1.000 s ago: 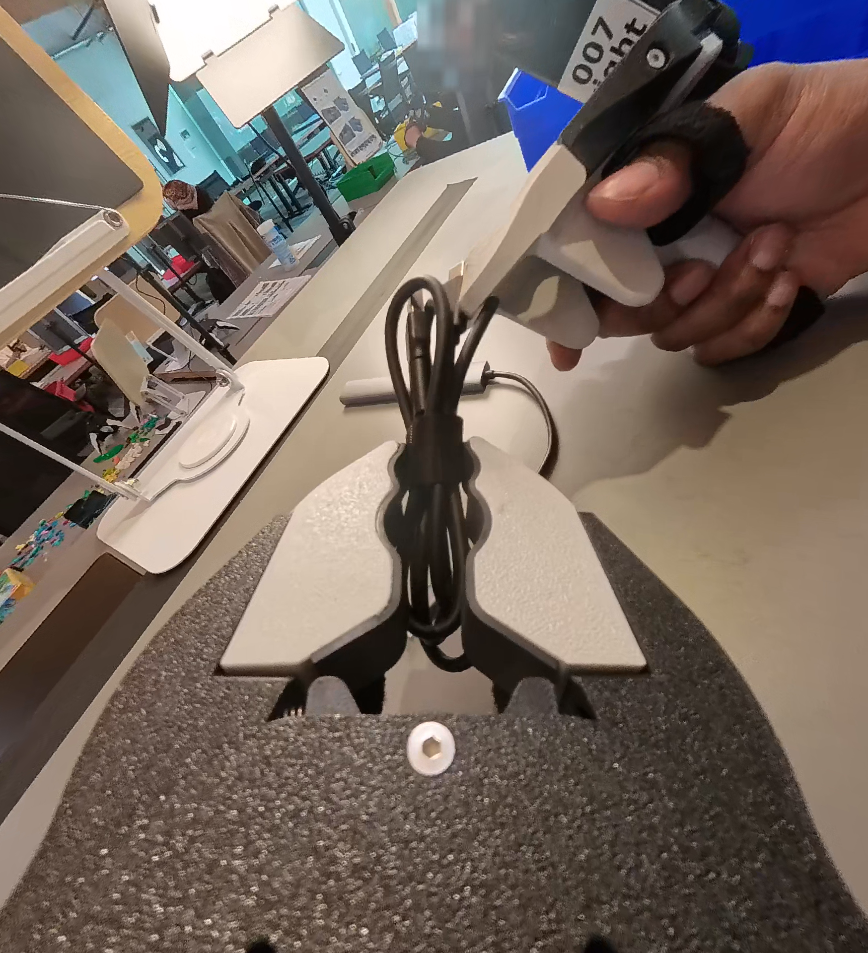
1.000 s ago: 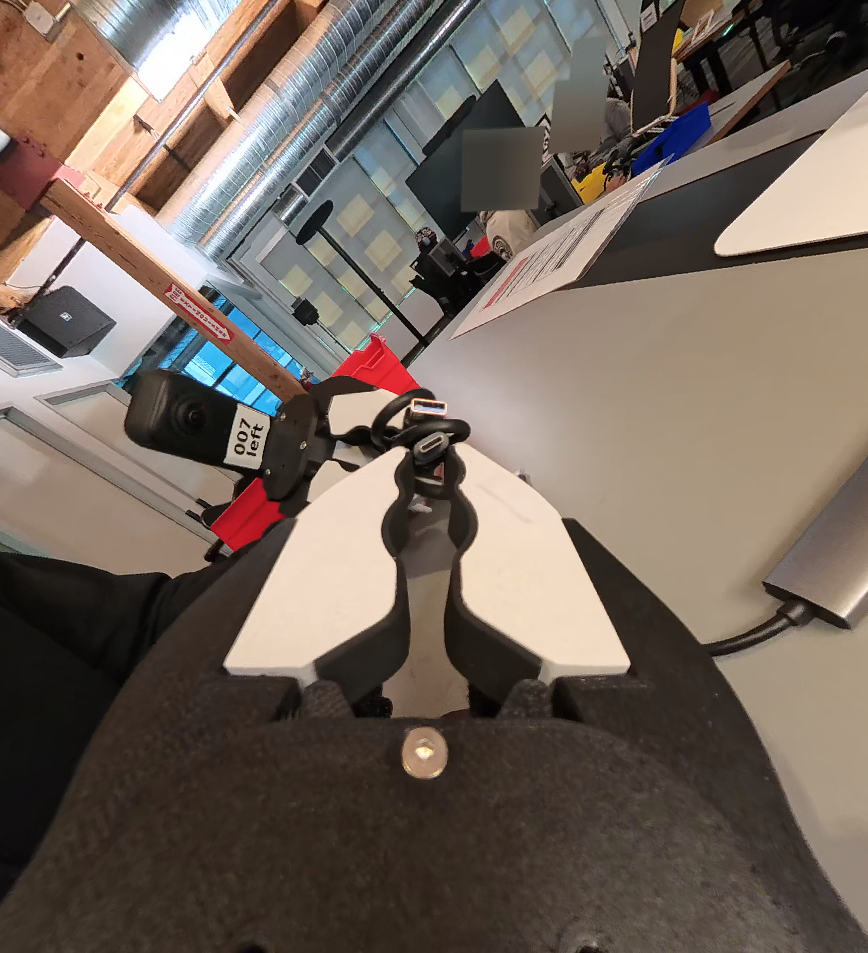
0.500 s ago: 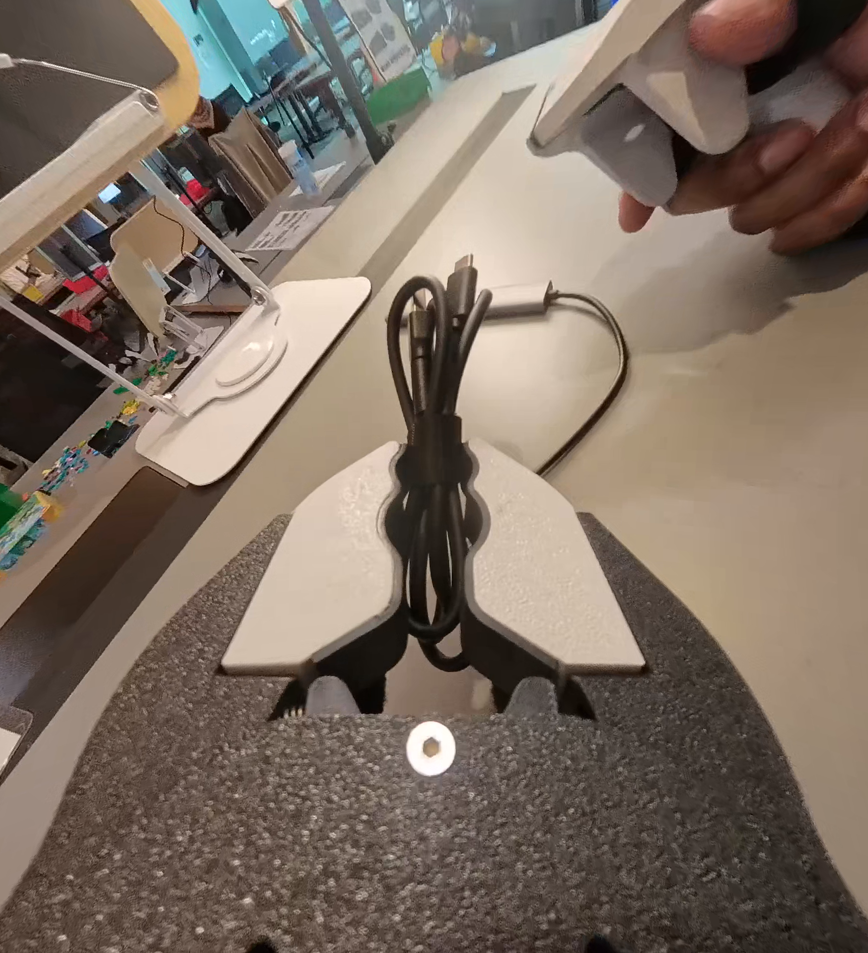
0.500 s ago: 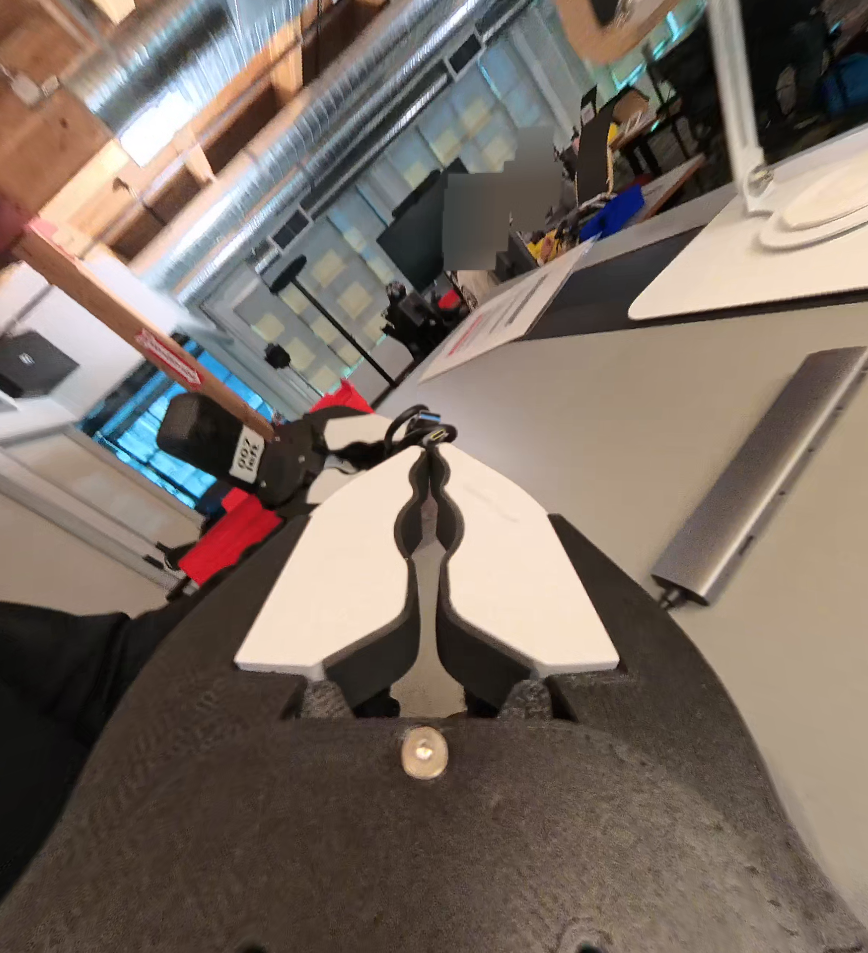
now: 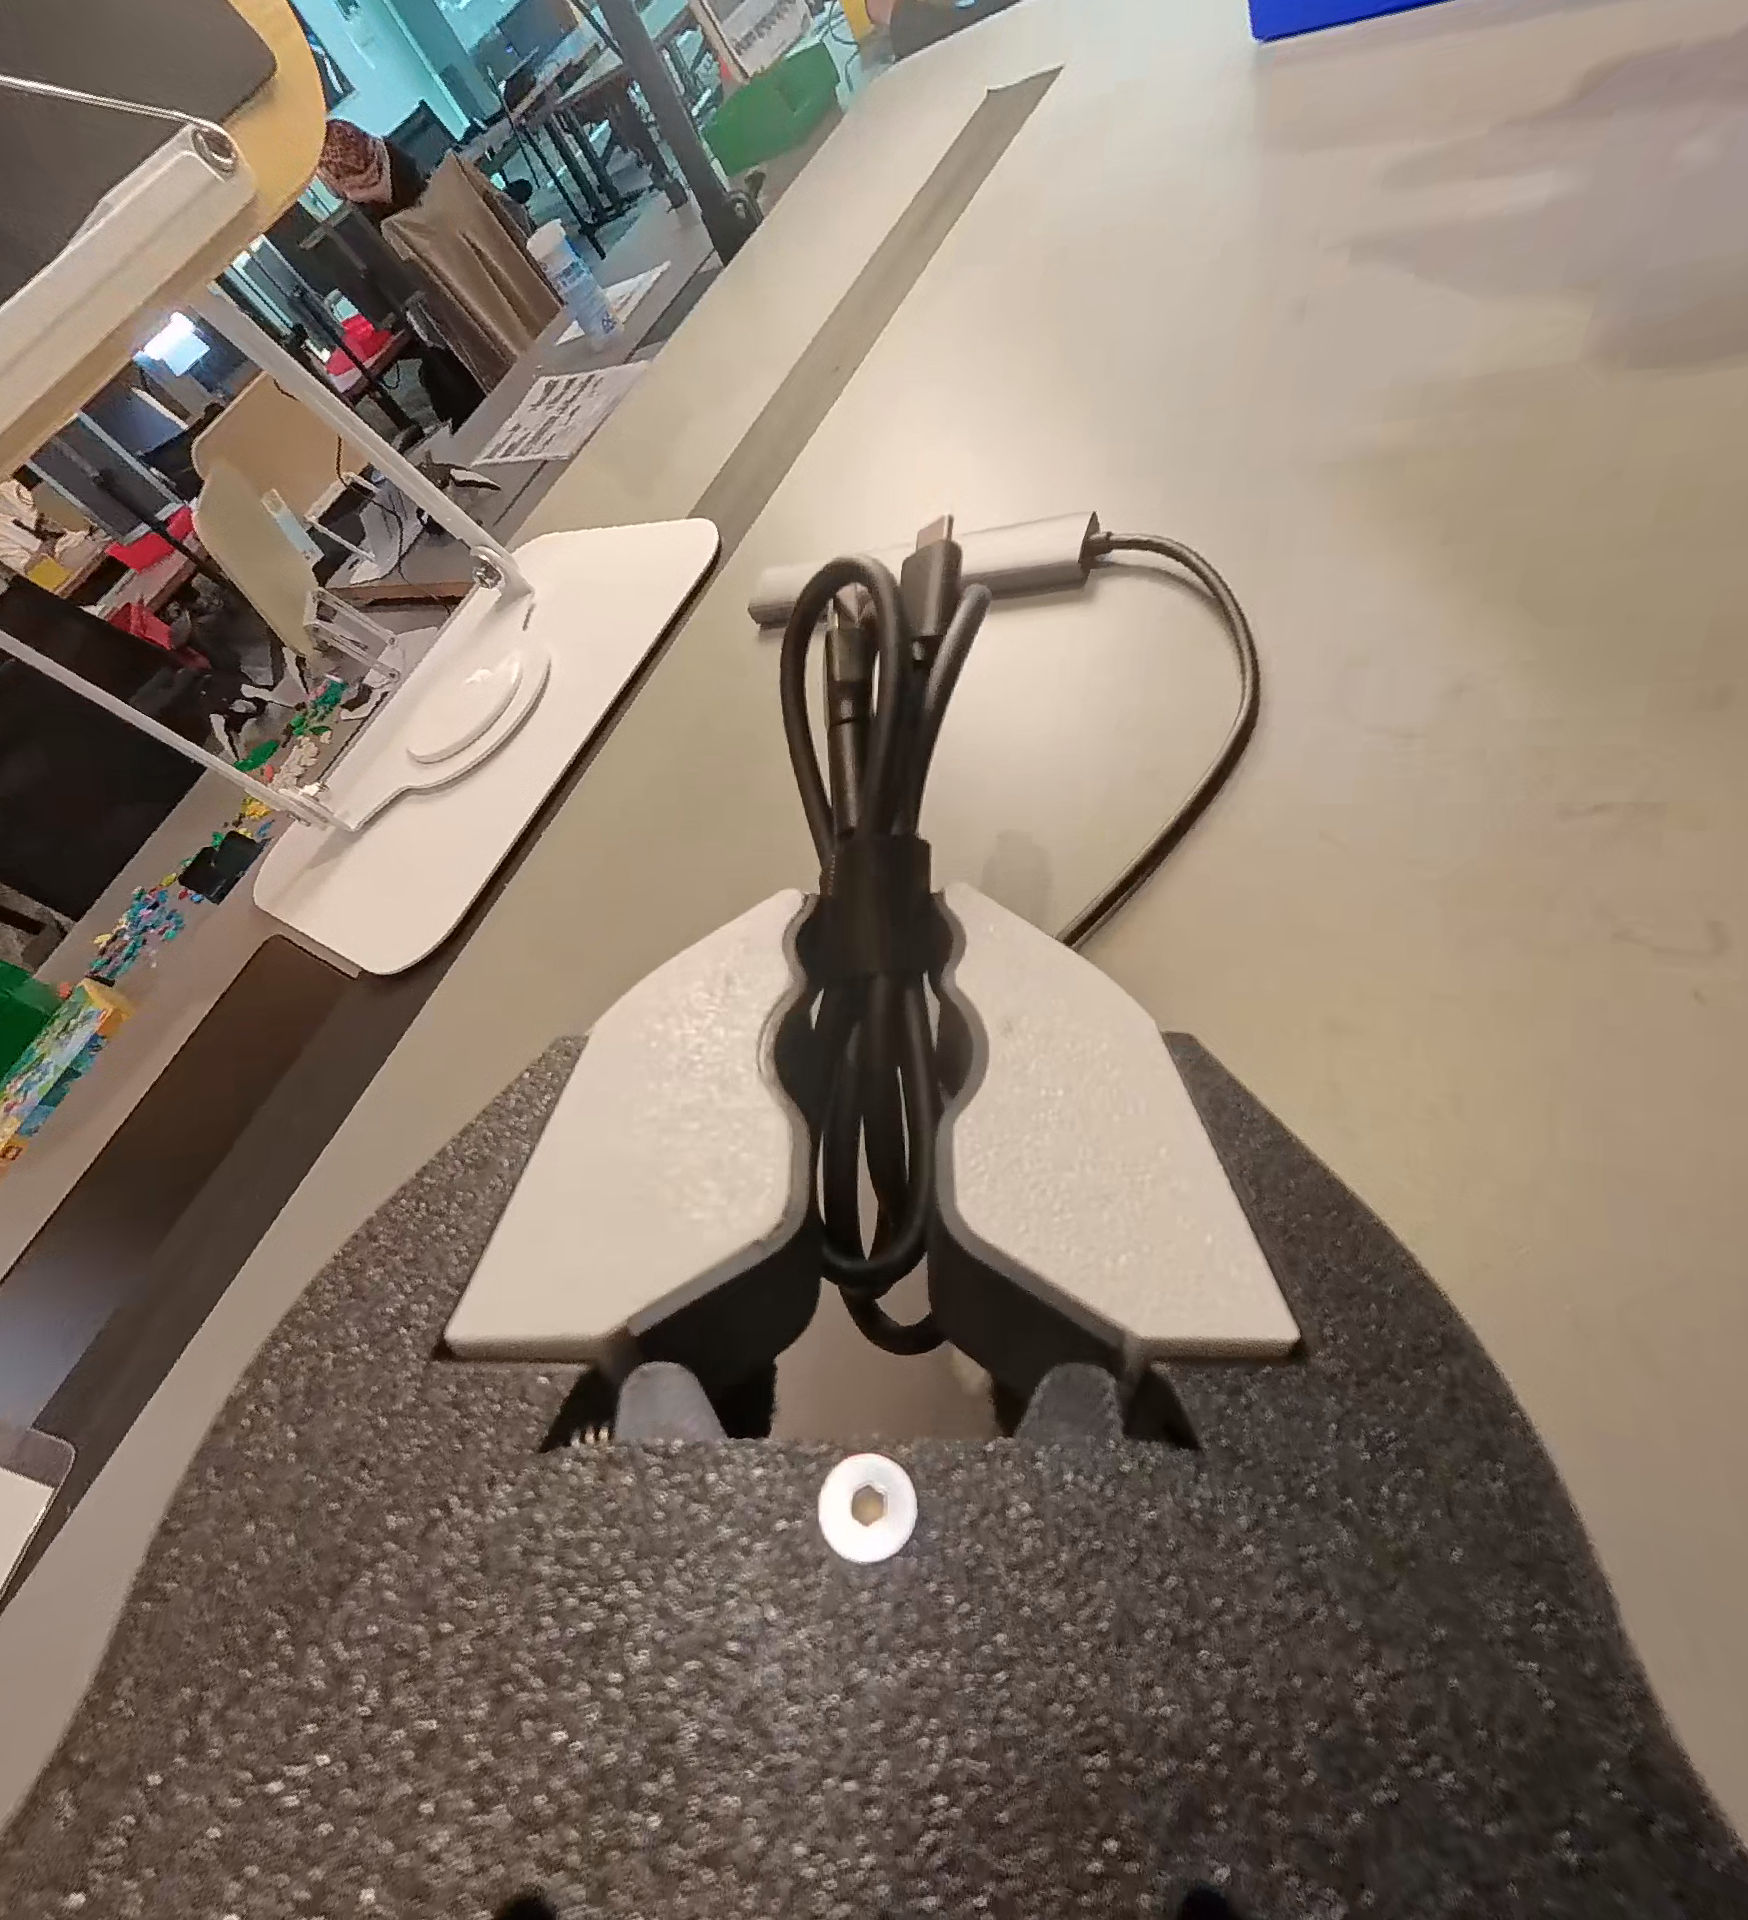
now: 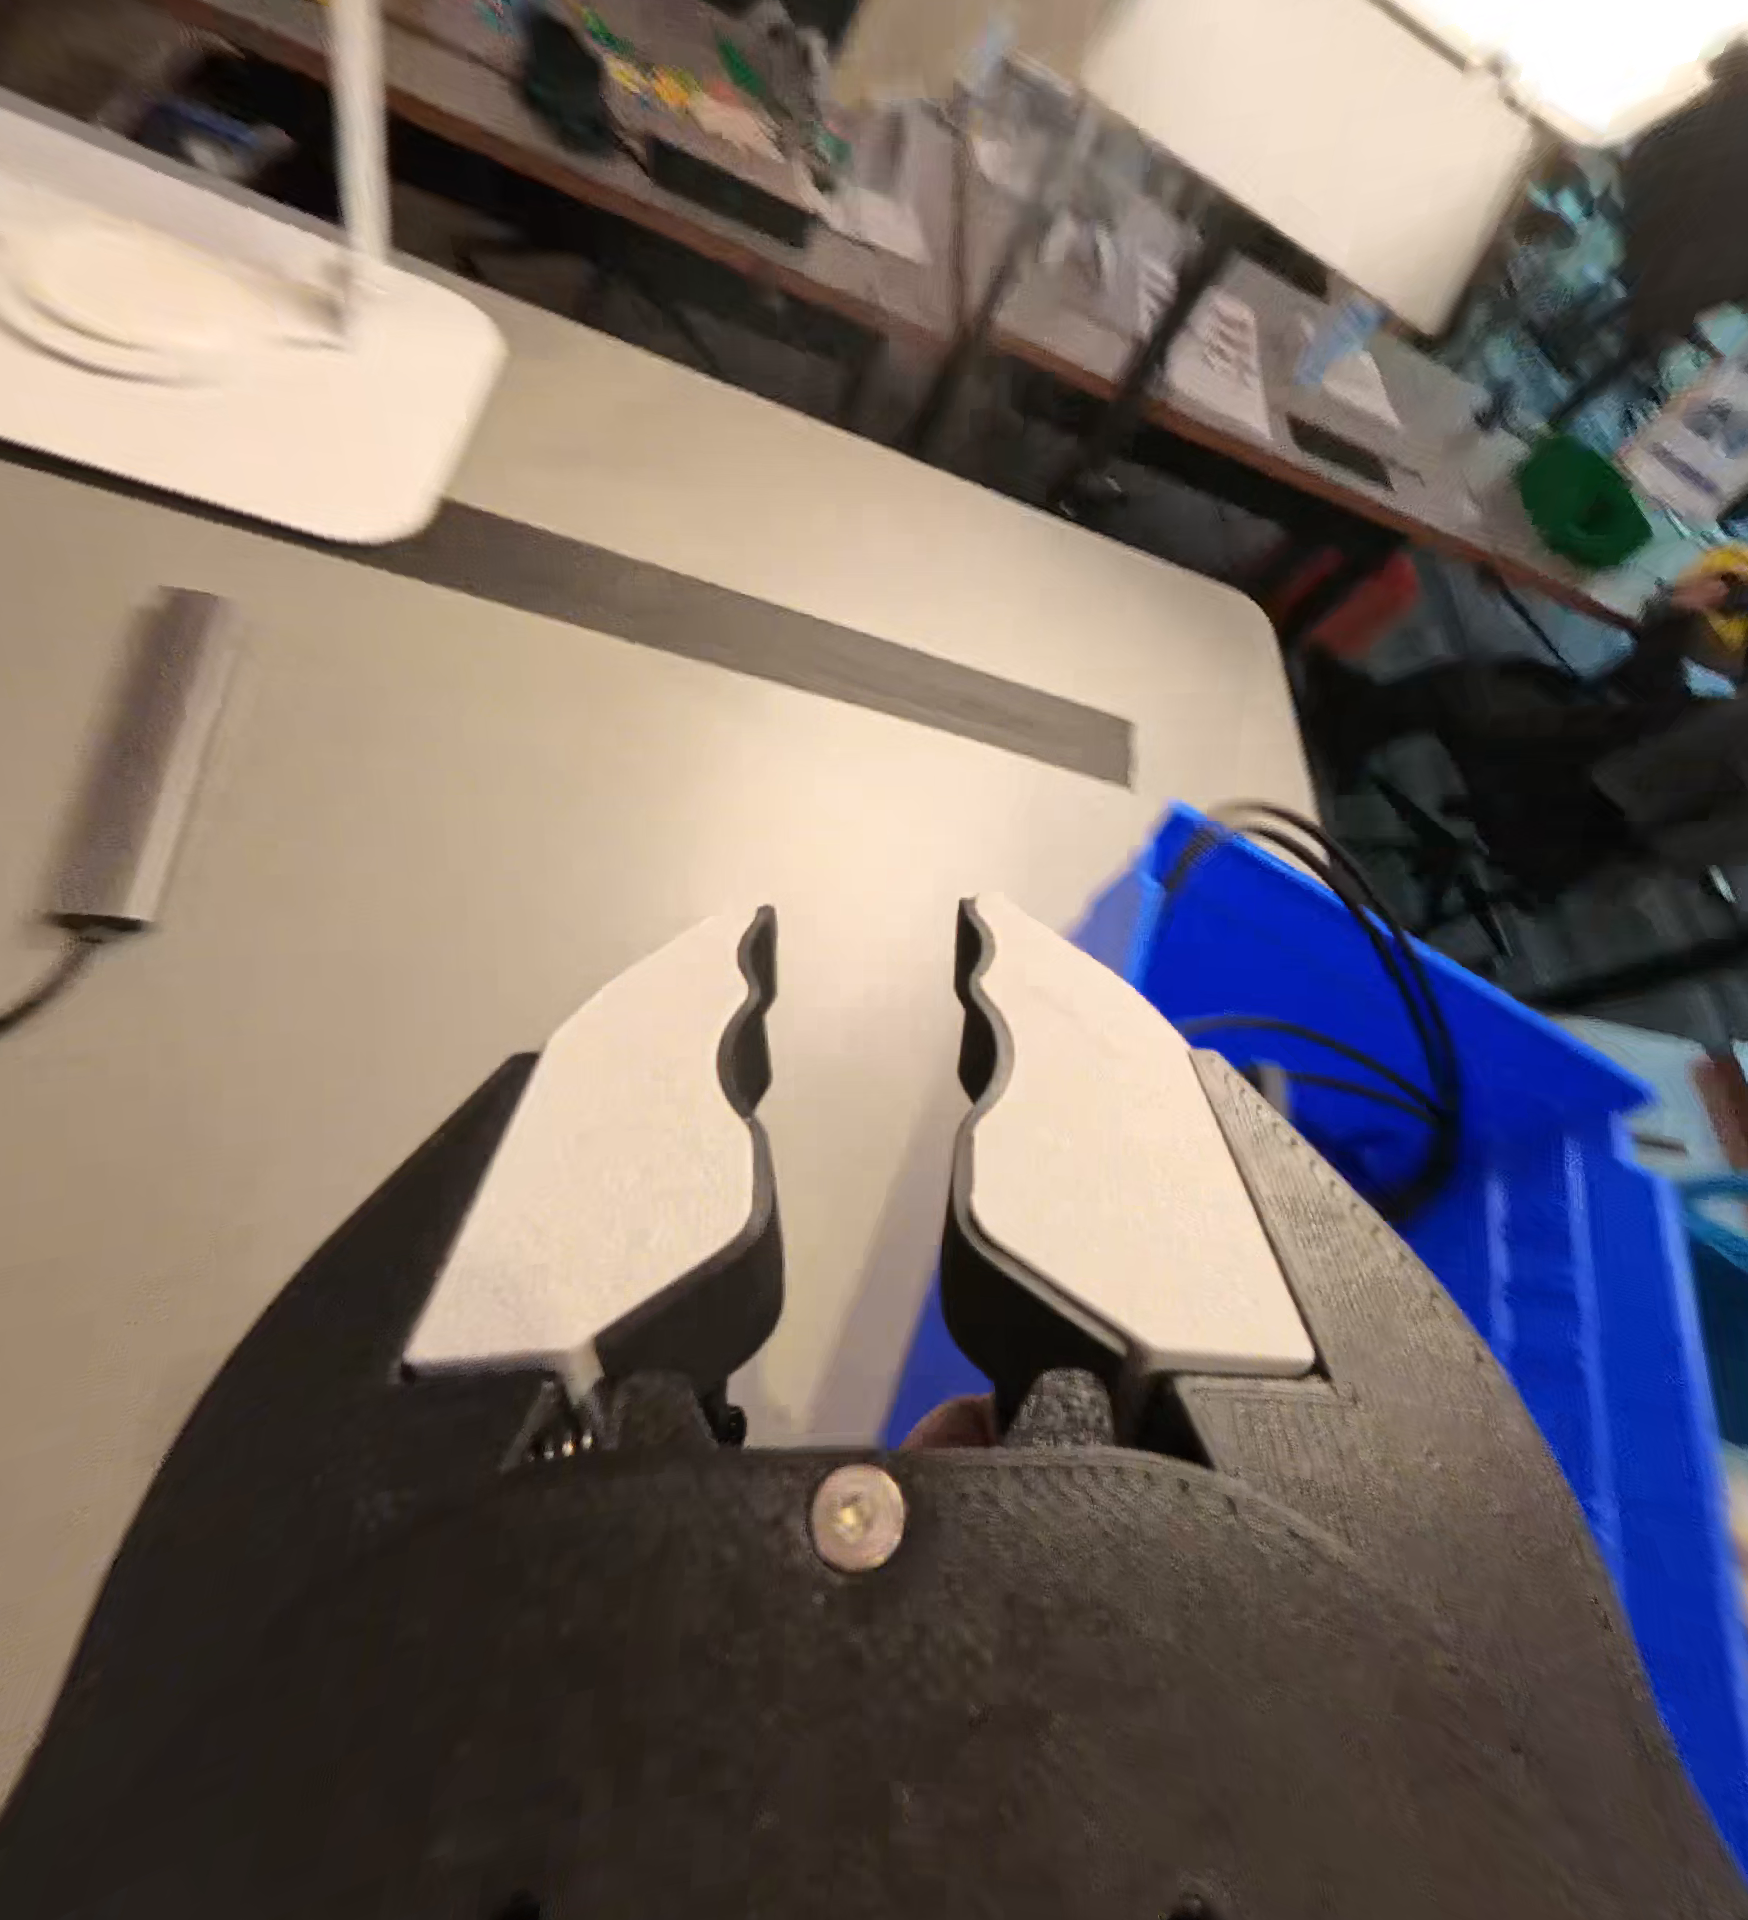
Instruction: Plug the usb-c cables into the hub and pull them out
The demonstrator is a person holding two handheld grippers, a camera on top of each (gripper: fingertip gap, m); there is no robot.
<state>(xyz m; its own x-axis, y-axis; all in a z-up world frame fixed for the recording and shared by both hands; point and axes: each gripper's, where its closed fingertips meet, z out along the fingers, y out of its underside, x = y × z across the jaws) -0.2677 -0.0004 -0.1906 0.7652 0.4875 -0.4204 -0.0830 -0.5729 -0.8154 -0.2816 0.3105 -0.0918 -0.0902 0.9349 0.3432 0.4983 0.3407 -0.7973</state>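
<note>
Left wrist view: left gripper (image 5: 872,925) stays pinched on the bundled black cable (image 5: 875,748), strap at the fingertips, plugs sticking up. Hub (image 5: 937,566) lies on the table (image 5: 1472,727) just beyond w/ its own lead (image 5: 1218,727) curling right; nothing plugged in yet. Other gripper and hand, in frame a sec ago, are gone from this view.

Right wrist view, blurry: right gripper (image 6: 865,920) has let go of the plug end and swung away, fingers now spread and empty. Hub (image 6: 148,758) far left, blue bin (image 6: 1472,1143) w/ loose wires to the right. Prob. the bundle needs undoing before any plug-in, so the task looks barely begun.
</note>
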